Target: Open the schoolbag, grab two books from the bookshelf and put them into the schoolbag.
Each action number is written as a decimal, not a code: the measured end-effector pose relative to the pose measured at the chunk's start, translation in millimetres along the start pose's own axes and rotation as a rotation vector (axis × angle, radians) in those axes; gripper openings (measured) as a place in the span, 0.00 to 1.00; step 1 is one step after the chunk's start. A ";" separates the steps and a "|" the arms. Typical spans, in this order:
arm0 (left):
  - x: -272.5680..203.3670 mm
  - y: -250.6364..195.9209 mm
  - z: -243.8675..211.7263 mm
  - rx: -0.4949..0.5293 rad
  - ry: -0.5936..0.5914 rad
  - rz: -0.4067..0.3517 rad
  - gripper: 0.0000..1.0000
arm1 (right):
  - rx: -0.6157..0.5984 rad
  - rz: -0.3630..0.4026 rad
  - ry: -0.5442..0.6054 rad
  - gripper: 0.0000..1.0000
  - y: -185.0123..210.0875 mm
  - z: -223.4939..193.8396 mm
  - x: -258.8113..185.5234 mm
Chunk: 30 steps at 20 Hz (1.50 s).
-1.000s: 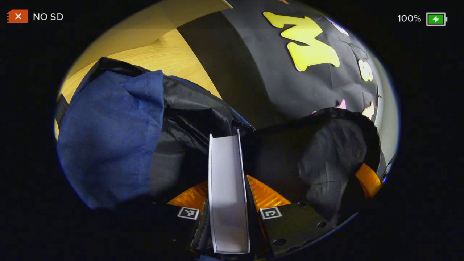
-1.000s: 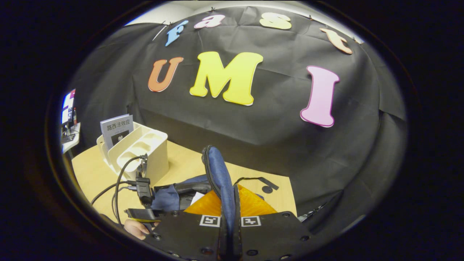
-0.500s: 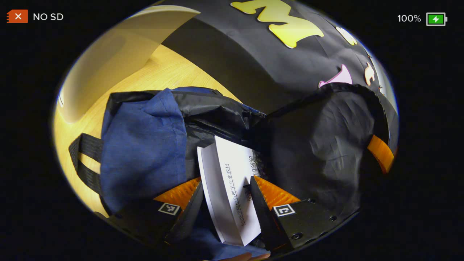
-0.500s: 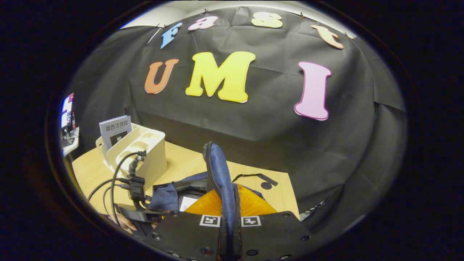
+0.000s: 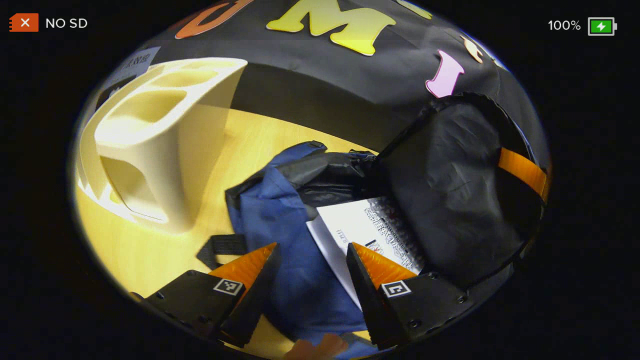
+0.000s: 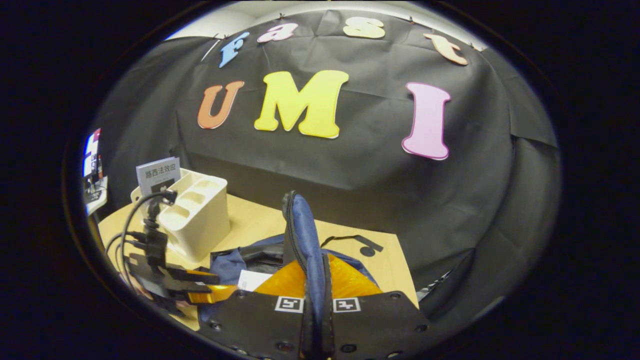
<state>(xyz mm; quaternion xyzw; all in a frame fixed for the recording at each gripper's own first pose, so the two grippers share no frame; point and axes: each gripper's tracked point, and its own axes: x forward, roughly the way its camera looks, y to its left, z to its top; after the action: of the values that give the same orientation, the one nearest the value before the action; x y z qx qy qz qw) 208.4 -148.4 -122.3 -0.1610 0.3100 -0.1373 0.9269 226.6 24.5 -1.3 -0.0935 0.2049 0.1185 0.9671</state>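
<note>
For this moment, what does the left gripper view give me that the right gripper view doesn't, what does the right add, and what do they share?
Left gripper view: the open left hand-held gripper over the schoolbag, the printed cover of the book lying inside it, and a black strap. Right gripper view: the right hand-held gripper shut on the raised flap, and cables on the left one. Both: schoolbag, cream bookshelf, wooden table.

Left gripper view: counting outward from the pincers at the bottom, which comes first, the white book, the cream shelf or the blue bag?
1. Blue bag: between the open left gripper fingers.
2. White book: beside the right-hand finger, lying in the bag's mouth.
3. Cream shelf: farthest, on the table at upper left.
</note>
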 end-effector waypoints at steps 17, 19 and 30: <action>-171.1 131.2 136.5 0.291 -0.339 0.290 0.84 | 0.122 0.059 0.010 0.07 9.5 -27.3 -14.5; -183.6 145.4 155.6 0.284 -0.349 0.317 0.84 | 0.139 0.051 0.006 0.07 6.0 -31.6 -15.6; -208.0 206.6 271.8 0.272 -0.361 0.444 0.84 | 0.183 0.112 -0.002 0.07 19.8 -44.5 -20.2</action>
<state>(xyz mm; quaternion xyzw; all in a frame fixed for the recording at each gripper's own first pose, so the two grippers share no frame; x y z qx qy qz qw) 248.4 171.4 114.3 0.0143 0.1470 0.0591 0.9873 186.7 29.3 -35.5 0.0071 0.2190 0.1530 0.9636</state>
